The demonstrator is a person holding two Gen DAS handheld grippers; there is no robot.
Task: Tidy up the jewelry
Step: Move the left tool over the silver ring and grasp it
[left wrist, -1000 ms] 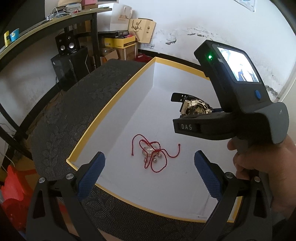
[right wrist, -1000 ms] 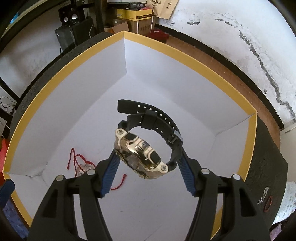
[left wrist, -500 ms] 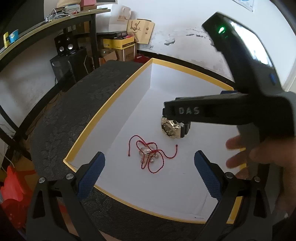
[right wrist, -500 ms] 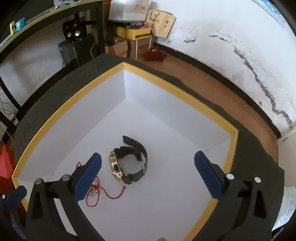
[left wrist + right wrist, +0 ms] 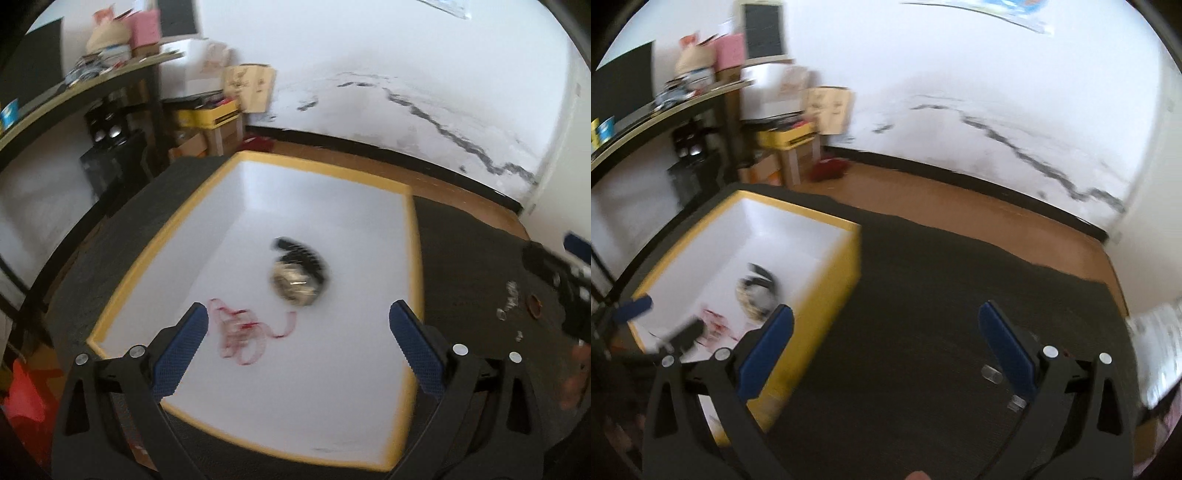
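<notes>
Both views are motion-smeared: the watch [image 5: 299, 271] face is unreadable, the red cord [image 5: 245, 328] is just streaks, and small bits [image 5: 511, 301] on the worktop [image 5: 942, 295] are unidentifiable.

My left gripper [image 5: 297, 341] has two black angular arms, each tipped with a blue textured pad [image 5: 181, 349] and fitted with two round silver screws. My right gripper [image 5: 884, 345] is built identically (same blue pads [image 5: 1006, 349], same screws). A blurred patch of bare skin [image 5: 572, 373] shows at the frame edge.
</notes>
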